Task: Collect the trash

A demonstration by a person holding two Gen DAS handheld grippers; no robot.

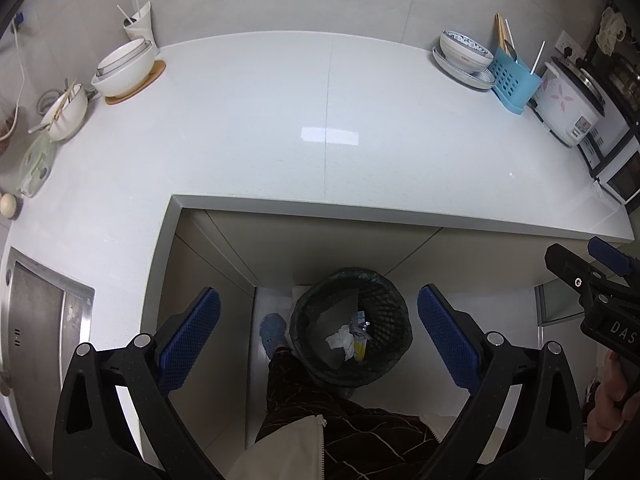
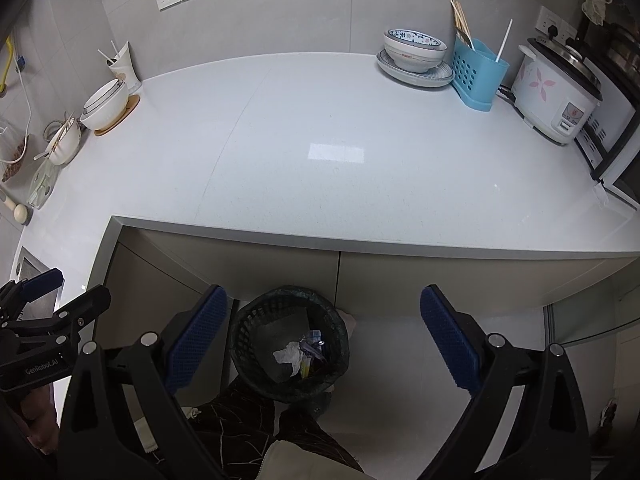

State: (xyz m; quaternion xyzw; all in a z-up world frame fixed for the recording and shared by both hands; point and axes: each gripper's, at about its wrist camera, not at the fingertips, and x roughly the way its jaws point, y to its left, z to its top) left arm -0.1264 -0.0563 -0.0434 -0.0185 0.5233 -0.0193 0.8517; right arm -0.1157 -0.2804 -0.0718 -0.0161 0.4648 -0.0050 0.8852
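A black mesh trash bin (image 1: 352, 324) (image 2: 290, 336) stands on the floor under the counter's front edge. Crumpled white paper (image 1: 340, 340) (image 2: 289, 354) and small wrappers lie in its bottom. My left gripper (image 1: 318, 334) hangs high above the bin, open, with nothing between its blue pads. My right gripper (image 2: 322, 334) is also open and empty, with the bin below its left finger. Each gripper shows at the edge of the other's view, the right one (image 1: 592, 280) at the right and the left one (image 2: 44, 300) at the left.
The white L-shaped counter (image 1: 280, 128) (image 2: 320, 140) carries bowls (image 1: 126, 66) at the back left, plates with a bowl (image 2: 414, 58), a blue utensil holder (image 2: 478, 72) and a rice cooker (image 2: 554, 94) at the back right. A steel sink (image 1: 36, 316) is at the left. A person's legs (image 1: 320, 412) stand by the bin.
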